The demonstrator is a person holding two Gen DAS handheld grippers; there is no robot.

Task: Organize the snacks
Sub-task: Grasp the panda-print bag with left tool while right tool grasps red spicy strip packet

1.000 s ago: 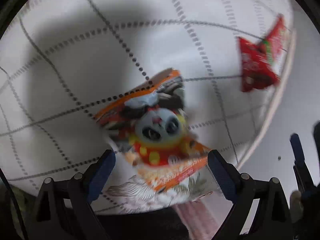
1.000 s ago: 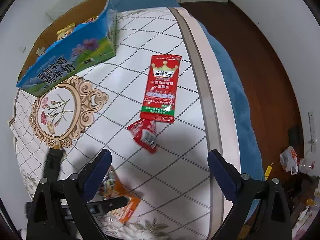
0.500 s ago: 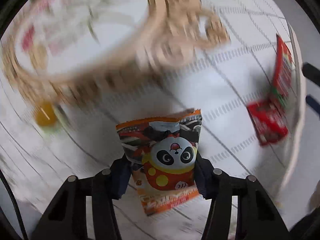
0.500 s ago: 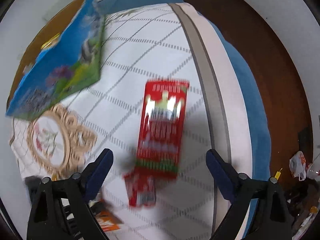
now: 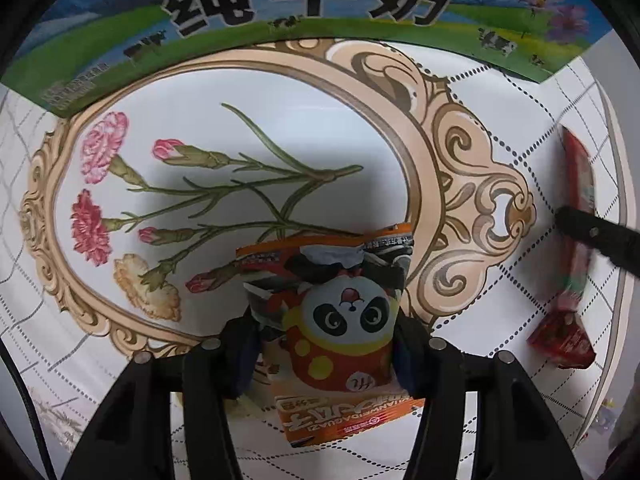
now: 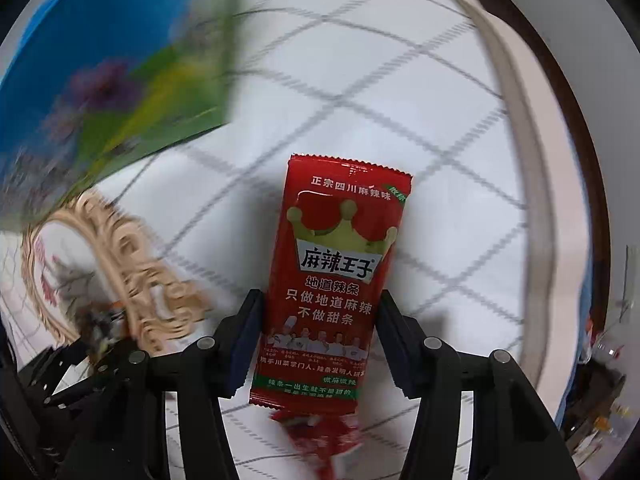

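Observation:
My left gripper (image 5: 326, 344) is shut on an orange panda snack packet (image 5: 340, 320) and holds it above the flower-print cloth, in front of the blue-green milk carton box (image 5: 304, 8). My right gripper (image 6: 320, 336) has its fingers closed against the sides of a long red spicy-strip packet (image 6: 336, 280), over the white checked cloth. A small red packet (image 6: 324, 436) lies just below it; it also shows in the left wrist view (image 5: 560, 340).
The milk carton box (image 6: 108, 72) stands at the upper left of the right wrist view, blurred. The cloth's beige border (image 6: 532, 160) and the table edge run down the right side, with dark floor beyond.
My left gripper closed on the panda packet and carried it toward the carton box. My right gripper moved down to the long red packet and closed on it.

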